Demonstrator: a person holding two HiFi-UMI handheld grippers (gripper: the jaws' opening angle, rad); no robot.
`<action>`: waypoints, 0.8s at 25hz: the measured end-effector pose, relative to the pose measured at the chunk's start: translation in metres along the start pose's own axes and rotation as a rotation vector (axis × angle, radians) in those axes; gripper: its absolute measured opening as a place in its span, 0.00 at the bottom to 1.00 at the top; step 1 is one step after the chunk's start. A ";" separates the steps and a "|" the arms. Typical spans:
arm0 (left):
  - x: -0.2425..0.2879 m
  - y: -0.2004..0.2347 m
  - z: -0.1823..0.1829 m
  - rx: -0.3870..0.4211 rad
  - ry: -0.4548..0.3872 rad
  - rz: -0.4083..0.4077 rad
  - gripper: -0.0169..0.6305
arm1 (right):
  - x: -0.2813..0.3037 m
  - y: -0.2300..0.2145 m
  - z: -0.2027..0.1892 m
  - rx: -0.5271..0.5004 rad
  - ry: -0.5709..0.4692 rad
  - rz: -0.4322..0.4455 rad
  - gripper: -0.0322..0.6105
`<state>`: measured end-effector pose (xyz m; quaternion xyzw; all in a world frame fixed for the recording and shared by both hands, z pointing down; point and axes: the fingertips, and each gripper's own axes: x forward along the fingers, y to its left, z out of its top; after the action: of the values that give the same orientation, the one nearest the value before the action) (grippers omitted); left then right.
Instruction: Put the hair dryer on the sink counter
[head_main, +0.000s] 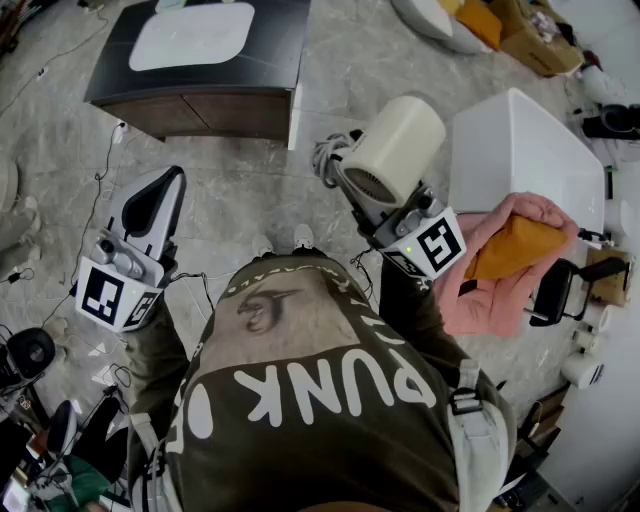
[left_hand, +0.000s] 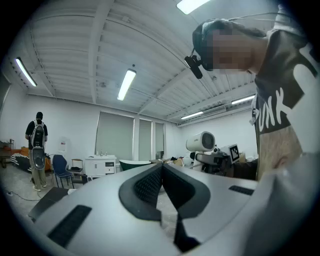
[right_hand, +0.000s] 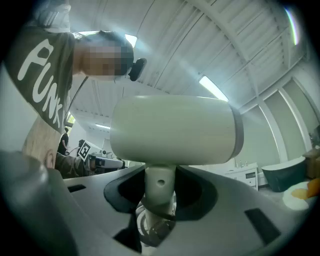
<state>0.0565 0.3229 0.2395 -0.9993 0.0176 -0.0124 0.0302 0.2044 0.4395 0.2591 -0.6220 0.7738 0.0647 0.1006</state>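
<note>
My right gripper (head_main: 367, 197) is shut on the handle of a cream hair dryer (head_main: 396, 150), held upright over the floor with its barrel on top. In the right gripper view the handle (right_hand: 160, 184) sits between both pads, the barrel (right_hand: 175, 131) fills the middle, and the coiled cord (right_hand: 152, 225) hangs below. The dark sink counter (head_main: 272, 45) with a white basin (head_main: 193, 35) stands at the top left of the head view, well away from the dryer. My left gripper (head_main: 165, 190) is shut and holds nothing; its pads (left_hand: 150, 185) meet.
A white tub-like block (head_main: 520, 150) stands to the right, with pink and orange cloth (head_main: 510, 262) beside it. A person (left_hand: 37, 150) stands far off by a blue chair (left_hand: 61, 167). A white cabinet (left_hand: 100, 165) and a green tub (left_hand: 134, 163) line the far wall.
</note>
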 end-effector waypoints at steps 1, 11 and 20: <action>-0.001 0.002 0.000 0.001 0.000 0.001 0.03 | 0.002 0.000 0.000 -0.001 -0.001 0.002 0.30; 0.002 0.009 0.000 0.005 0.010 0.021 0.03 | 0.013 -0.004 -0.002 0.010 0.001 0.033 0.30; -0.001 -0.001 -0.003 0.013 0.022 0.100 0.03 | 0.019 -0.004 -0.003 0.049 -0.029 0.138 0.30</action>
<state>0.0557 0.3233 0.2429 -0.9968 0.0676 -0.0220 0.0372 0.2040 0.4198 0.2572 -0.5633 0.8148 0.0615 0.1225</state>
